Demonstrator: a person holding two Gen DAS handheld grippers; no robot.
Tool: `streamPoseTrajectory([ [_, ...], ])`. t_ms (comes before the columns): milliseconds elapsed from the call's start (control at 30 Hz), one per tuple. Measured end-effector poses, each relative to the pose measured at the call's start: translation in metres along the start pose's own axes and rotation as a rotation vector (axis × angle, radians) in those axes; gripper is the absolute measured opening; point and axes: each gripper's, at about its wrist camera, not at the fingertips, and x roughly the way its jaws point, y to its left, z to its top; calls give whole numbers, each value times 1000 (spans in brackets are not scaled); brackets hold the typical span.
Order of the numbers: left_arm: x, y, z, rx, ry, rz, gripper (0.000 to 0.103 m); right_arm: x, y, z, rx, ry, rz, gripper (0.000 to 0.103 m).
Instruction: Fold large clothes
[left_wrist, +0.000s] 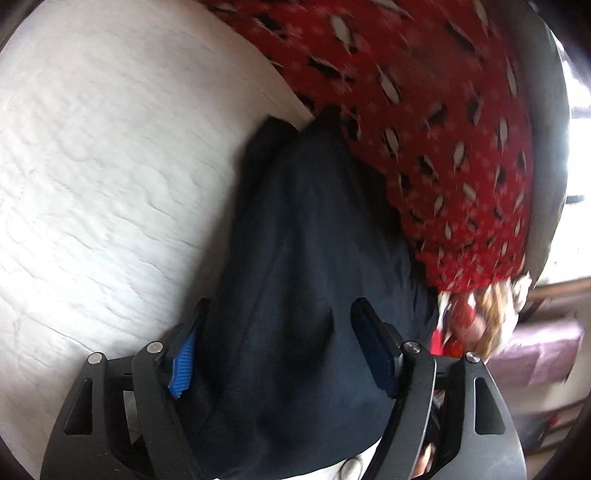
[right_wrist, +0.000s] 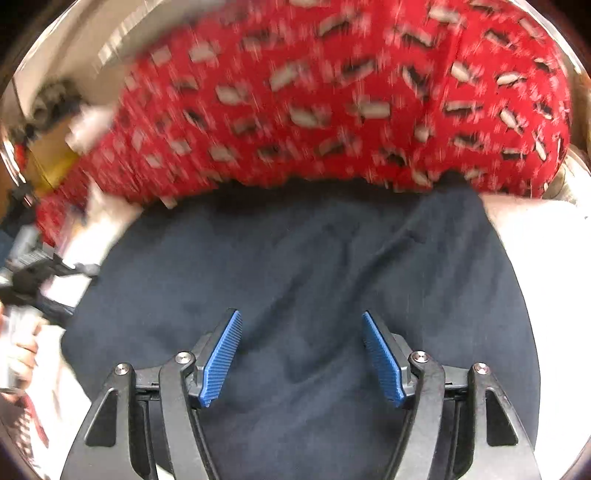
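Observation:
A dark navy garment (left_wrist: 295, 221) lies on a white quilted bed cover (left_wrist: 92, 166), narrowing toward the far end. My left gripper (left_wrist: 280, 306) is open, its jaws standing wide with the navy cloth filling the gap between them; the cloth's edge covers part of the left blue pad. In the right wrist view the same navy garment (right_wrist: 295, 251) spreads broad and wrinkled. My right gripper (right_wrist: 301, 314) is open just above it, both blue pads bare and apart from the cloth.
A red fleece with a black-and-white print (left_wrist: 424, 110) (right_wrist: 314, 92) lies along the garment's far edge, overlapping it. Colourful clutter (left_wrist: 476, 314) and a pinkish box (left_wrist: 546, 350) sit off the bed. A person's hand (right_wrist: 22, 350) shows at the left edge.

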Motion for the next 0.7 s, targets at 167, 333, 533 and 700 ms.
streamPoseTrajectory([
  [167,5,-36,-16,167,14,45,25,16,9,-1,-51,25,-57,70],
  [333,-7,-66,-25,192,-43,6,17,18,9,-1,-44,18,-50,71],
  [533,-23,-89,-33,183,-101,-73,16,16,8,-3,-52,15,-36,71],
  [700,-30,-121,-47,229,-135,-112,16,3,2,-2,-22,21,5,69],
])
